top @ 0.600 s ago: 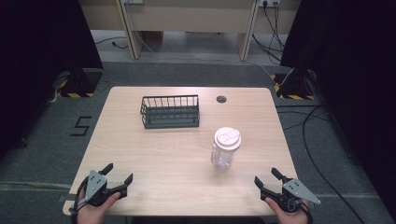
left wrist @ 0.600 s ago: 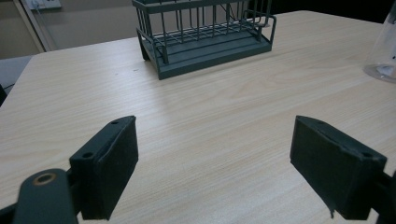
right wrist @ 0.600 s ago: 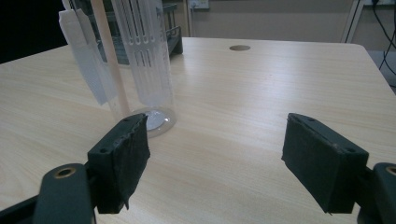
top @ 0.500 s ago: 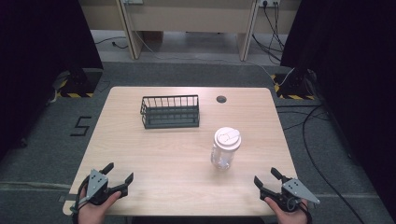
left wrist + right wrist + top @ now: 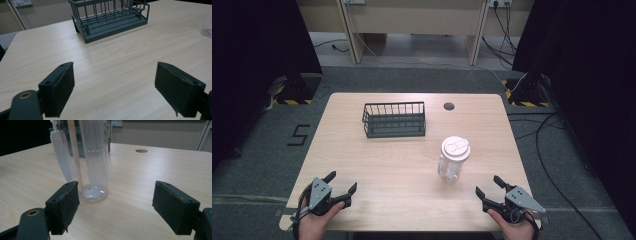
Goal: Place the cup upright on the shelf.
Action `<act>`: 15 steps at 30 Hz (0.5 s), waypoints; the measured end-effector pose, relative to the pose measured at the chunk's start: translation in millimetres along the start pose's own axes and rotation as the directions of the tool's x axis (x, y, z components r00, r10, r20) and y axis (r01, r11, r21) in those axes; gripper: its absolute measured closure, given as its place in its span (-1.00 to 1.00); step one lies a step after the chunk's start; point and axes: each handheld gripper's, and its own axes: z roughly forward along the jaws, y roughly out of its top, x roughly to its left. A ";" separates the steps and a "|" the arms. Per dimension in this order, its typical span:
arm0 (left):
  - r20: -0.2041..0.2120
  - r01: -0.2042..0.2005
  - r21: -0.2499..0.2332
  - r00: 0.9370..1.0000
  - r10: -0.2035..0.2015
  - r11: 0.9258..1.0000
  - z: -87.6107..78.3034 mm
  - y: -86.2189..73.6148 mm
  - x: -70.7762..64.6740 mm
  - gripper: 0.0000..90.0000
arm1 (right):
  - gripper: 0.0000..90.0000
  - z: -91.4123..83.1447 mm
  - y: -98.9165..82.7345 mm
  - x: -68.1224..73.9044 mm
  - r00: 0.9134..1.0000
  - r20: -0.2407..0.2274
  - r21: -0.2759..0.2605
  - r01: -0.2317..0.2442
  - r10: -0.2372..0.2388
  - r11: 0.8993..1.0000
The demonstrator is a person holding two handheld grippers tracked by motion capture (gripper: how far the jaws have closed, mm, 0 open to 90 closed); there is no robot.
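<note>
Clear lidded cup (image 5: 454, 159) stands ahead-left of right gripper (image 5: 492, 190) (jaws wide, empty); left gripper (image 5: 341, 182), likewise agape, rests near table (image 5: 382, 165) corner.

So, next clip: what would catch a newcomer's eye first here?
Probably the clear plastic cup with its white lid, standing upright right of the middle of the wooden table; the right gripper view shows it close up, see-through. Behind it to the left stands a dark wire basket, which looks empty. At the near edge, the left gripper and right gripper are both open and holding nothing.
</note>
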 end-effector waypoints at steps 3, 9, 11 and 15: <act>0.017 0.007 -0.004 1.000 -0.007 1.000 3.9 3.3 0.6 -0.65 | -0.52 4.6 4.3 3.9 1.000 -0.013 -0.005 0.012 -0.012 1.000; 0.027 0.014 -0.003 1.000 -0.014 1.000 6.6 2.6 0.5 -0.65 | -0.54 16.2 11.0 6.9 0.999 -0.025 0.002 0.034 -0.034 0.999; 0.020 0.015 0.002 1.000 -0.015 1.000 4.6 0.0 -0.2 -0.65 | -0.55 21.6 12.6 7.6 0.999 -0.028 0.005 0.041 -0.041 0.999; 0.011 0.018 0.007 1.000 -0.018 1.000 1.0 -4.4 -1.8 -0.65 | -0.55 31.6 14.0 9.2 0.999 -0.043 0.011 0.035 -0.034 0.999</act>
